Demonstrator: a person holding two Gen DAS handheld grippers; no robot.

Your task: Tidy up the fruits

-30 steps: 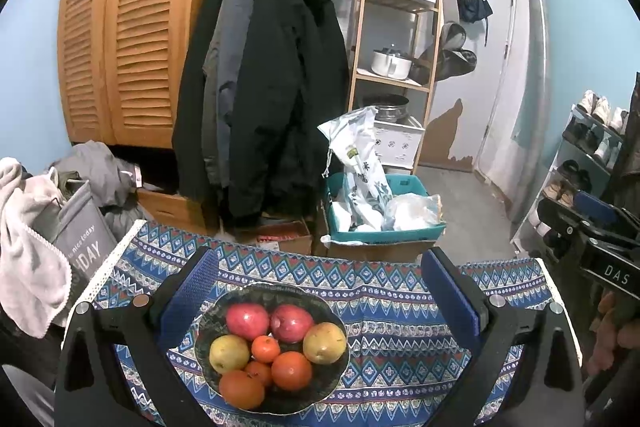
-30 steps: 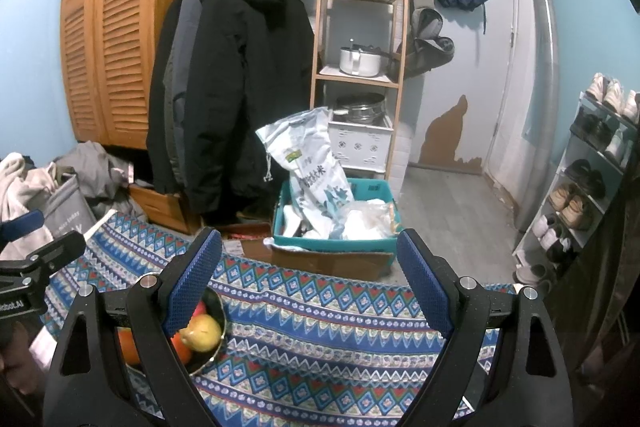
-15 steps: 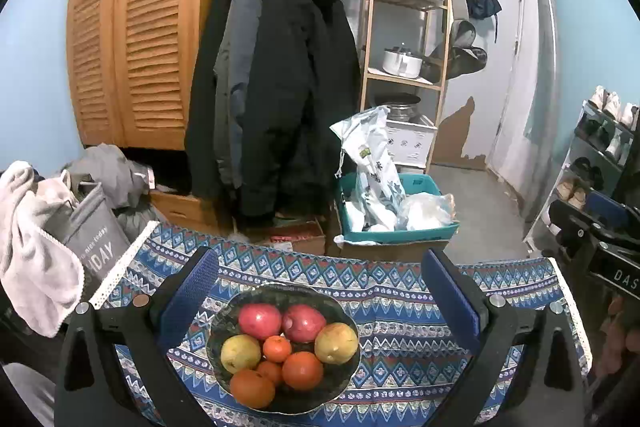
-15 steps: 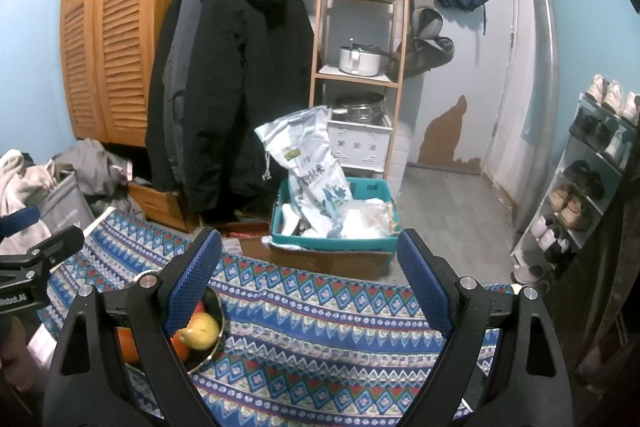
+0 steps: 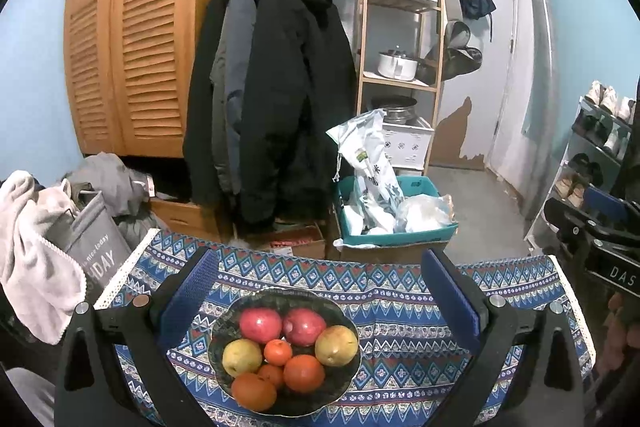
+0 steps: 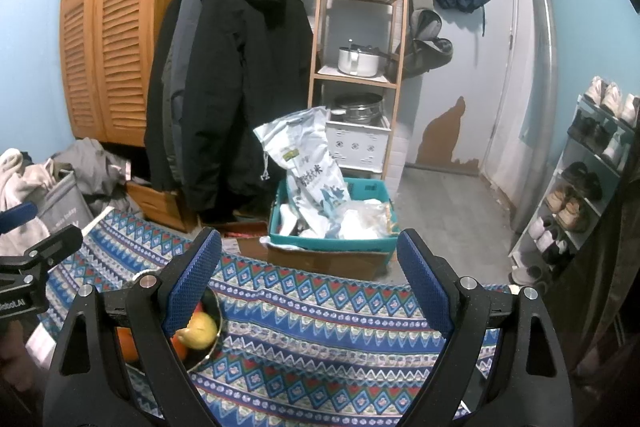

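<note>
A dark bowl (image 5: 344, 383) sits on the blue patterned tablecloth (image 5: 404, 311). It holds two red apples (image 5: 260, 325), two yellow pears (image 5: 336, 345) and several oranges (image 5: 304, 373). My left gripper (image 5: 320, 291) hovers over the bowl, open, blue pads wide apart with nothing between them. My right gripper (image 6: 310, 279) stands open over bare cloth to the right of the bowl (image 6: 212, 351); its left finger hides most of the fruit, leaving a pear (image 6: 200, 330) showing. The right gripper's body (image 5: 600, 243) appears at the right edge of the left wrist view.
Beyond the table's far edge a teal bin (image 5: 400, 235) full of bags rests on a cardboard box. Dark coats (image 5: 280, 99) hang by a wooden louvred wardrobe (image 5: 128, 39). A laundry bag (image 5: 92, 251) stands left, a shoe rack (image 6: 588, 171) right.
In the left wrist view the bowl has slid a little to the right and the whole scene has shifted slightly. The right wrist view is unchanged.
</note>
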